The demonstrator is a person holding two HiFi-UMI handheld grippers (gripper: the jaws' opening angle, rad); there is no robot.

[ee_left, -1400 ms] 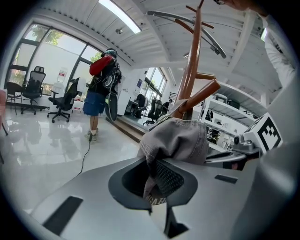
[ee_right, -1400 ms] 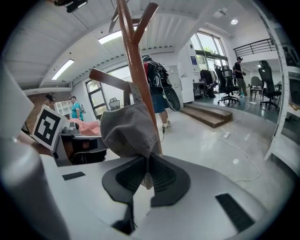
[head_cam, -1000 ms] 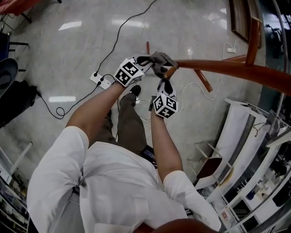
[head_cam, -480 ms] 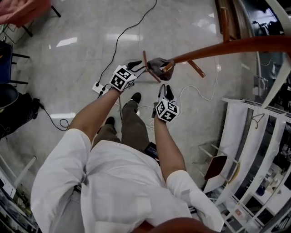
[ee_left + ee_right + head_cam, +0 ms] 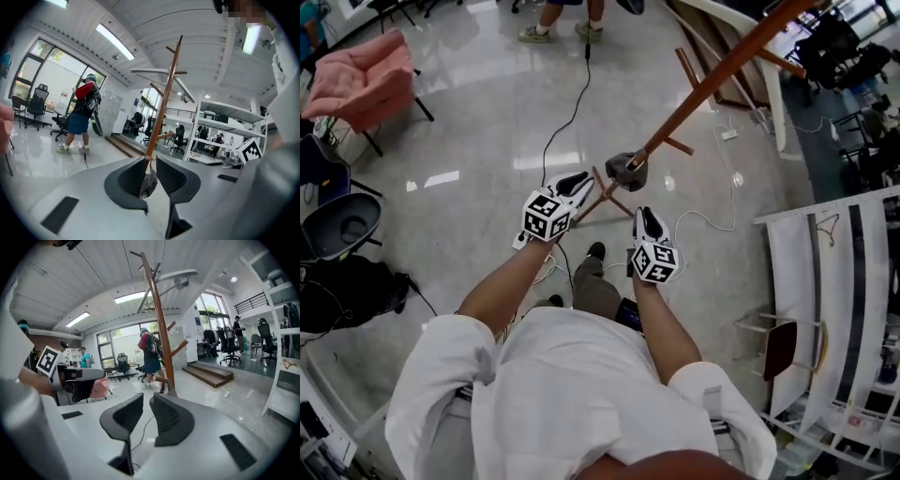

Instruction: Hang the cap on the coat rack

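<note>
The left hand-held gripper (image 5: 580, 177) is released: its jaws have just been closing partway and stand apart with nothing pressed between them. In the left gripper view the cap (image 5: 625, 172) shows through the gap, beyond the pads. The grey cap hangs on a short peg low on the wooden coat rack (image 5: 712, 80), clear of both grippers, with the left one just beside it. The right hand-held gripper (image 5: 645, 215) is near the cap, on the person's side of it, and points toward the rack. Its jaws stand a narrow gap apart and hold nothing; only the floor (image 5: 469, 131) and a cable (image 5: 565, 122) show between them. The rack's pole leans up across the head view to the upper right. White shelves (image 5: 825, 309) stand at the right, and what lies on them is too small to tell. A pink chair (image 5: 370, 80) stands well apart at the upper left.
</note>
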